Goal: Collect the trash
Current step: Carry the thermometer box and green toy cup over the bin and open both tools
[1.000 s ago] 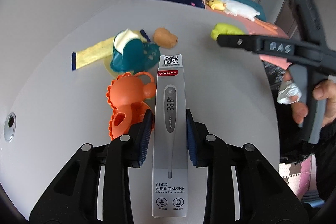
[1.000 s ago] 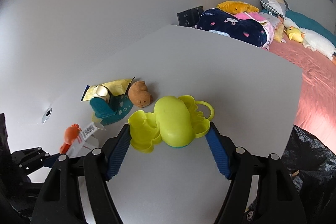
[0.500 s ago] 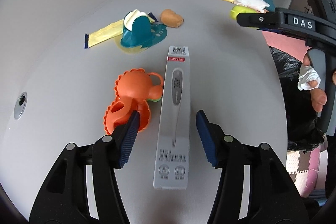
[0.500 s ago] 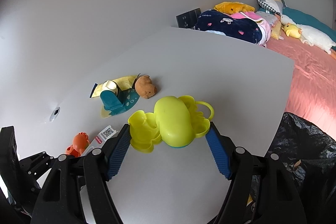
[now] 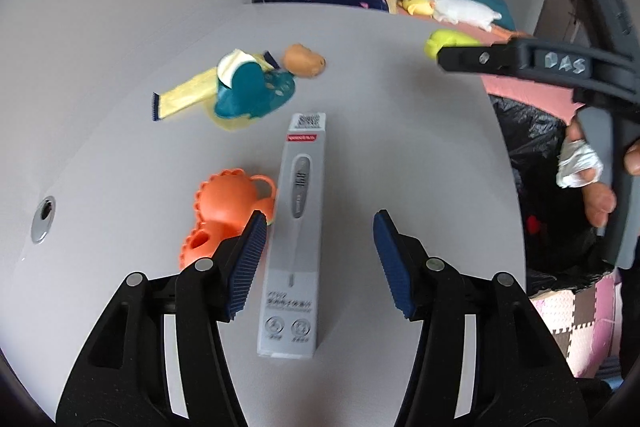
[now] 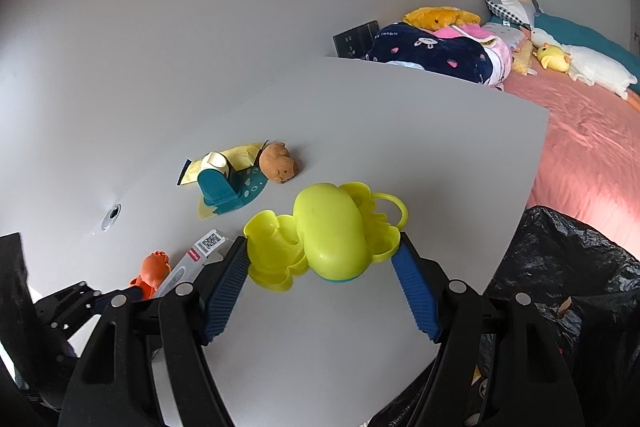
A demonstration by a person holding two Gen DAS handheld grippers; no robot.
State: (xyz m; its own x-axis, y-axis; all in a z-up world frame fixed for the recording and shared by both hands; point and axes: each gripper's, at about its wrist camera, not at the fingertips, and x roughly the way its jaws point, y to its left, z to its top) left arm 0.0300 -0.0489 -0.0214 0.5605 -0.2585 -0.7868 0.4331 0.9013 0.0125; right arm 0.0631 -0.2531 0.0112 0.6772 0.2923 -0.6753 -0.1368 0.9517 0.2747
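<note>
My left gripper [image 5: 318, 239] is open above the white table [image 5: 400, 131]. The grey thermometer box [image 5: 296, 239] lies flat on the table between and below its fingers, not gripped. An orange toy [image 5: 224, 211] lies just left of the box. My right gripper [image 6: 320, 267] is shut on a yellow-green plastic toy [image 6: 326, 231], held above the table near its right edge. That toy also shows in the left wrist view [image 5: 444, 41]. A black trash bag [image 6: 568, 267] sits open beside the table on the right.
A teal tape dispenser [image 5: 248, 91] on a yellow wrapper [image 5: 180, 97] and a small brown plush [image 5: 304, 61] lie farther back on the table. A bed with plush toys and blankets [image 6: 460, 47] is behind. A metal hole [image 5: 43, 219] is at the table's left.
My left gripper opened and let go of the thermometer box, which now lies on the table, and drew back. My right gripper moved right toward the trash bag with the yellow-green toy.
</note>
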